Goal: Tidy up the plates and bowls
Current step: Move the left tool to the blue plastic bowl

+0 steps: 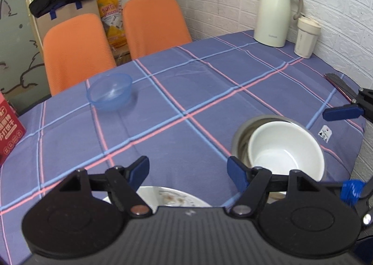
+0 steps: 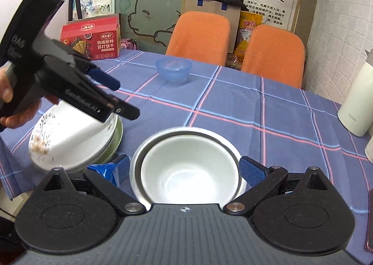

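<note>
Tabletop under a blue plaid cloth carries everything, and beyond its far edge stand two orange chairs. Near the front edge sits a steel bowl with a white bowl nested inside it; just beside that pair, toward the left edge, a stack of flowered plates rests on a green plate. Far off, close to the far edge, a clear blue bowl stands alone, not yet gathered. The right gripper hangs over the nested bowls with its jaws spread wide to either side, holding nothing. The left gripper hovers above the plate stack, jaws likewise apart and empty. Risk, as I judge it, lies in crowding: both grippers work close together here, and one swinging toward the blue bowl could clip the other or nudge the plate stack, which already looks slightly askew and might slide.
</note>
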Available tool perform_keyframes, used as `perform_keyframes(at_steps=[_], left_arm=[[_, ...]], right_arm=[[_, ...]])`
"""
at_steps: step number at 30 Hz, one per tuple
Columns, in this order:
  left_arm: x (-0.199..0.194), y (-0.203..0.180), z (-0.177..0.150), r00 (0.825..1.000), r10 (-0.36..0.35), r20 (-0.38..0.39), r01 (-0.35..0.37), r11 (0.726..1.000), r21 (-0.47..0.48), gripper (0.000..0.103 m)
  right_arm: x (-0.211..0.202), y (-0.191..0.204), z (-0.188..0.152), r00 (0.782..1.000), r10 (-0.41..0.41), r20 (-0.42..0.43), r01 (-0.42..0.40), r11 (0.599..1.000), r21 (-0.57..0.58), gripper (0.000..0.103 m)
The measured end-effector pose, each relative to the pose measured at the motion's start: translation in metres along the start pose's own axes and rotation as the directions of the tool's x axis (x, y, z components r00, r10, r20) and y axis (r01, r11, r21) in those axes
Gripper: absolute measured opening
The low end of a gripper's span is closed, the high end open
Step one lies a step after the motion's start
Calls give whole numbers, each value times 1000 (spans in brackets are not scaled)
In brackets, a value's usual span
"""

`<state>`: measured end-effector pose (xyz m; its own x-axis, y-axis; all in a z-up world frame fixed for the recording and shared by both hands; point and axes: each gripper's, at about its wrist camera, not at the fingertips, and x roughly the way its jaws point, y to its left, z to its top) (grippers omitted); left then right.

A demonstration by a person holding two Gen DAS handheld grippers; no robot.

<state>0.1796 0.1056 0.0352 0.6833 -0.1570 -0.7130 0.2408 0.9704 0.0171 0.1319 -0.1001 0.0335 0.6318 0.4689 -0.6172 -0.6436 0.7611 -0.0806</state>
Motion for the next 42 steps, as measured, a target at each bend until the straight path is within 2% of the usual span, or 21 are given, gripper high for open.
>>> perform_keyframes(at_steps=[6,11,16,20,24,28,33,34,37,42], left_arm=[[3,33,1,1000,20,13,-20,999,-35,73],[23,68,6,999,54,-3,-54,997,-60,73],[56,130,20,993,112,-19,-114,976,-184,73],[86,175,42,991,136,-4,-132,948,-288,73],[124,202,70,994,112,5,-104,933,-344,73],[159,204,87,998,67,6,-61,942,-331,73],[194,203,93,997,69,-24,-73,957,-279,73],[198,203,92,997,69,-24,-73,960,-271,72],[199,199,89,996,85,-12,-85,970,-229,61],[193,198,91,999,34,-39,-42,976,-214,42]], right_arm=[[34,1,41,1000,4,17,-4,1000,4,88],[86,3,85,1000,10,21,-9,999,-36,88],[154,7,121,999,34,-22,-36,996,-83,88],[200,8,135,997,57,-58,-62,994,-88,88],[237,4,140,992,64,-109,-72,995,-68,88],[255,1,140,988,75,-137,-81,996,-42,88],[270,4,142,985,71,-156,-77,996,-38,88],[273,5,141,985,78,-155,-85,996,-37,88],[283,6,141,981,133,-140,-136,991,-10,87],[285,18,147,984,136,-115,-140,990,-26,84]])
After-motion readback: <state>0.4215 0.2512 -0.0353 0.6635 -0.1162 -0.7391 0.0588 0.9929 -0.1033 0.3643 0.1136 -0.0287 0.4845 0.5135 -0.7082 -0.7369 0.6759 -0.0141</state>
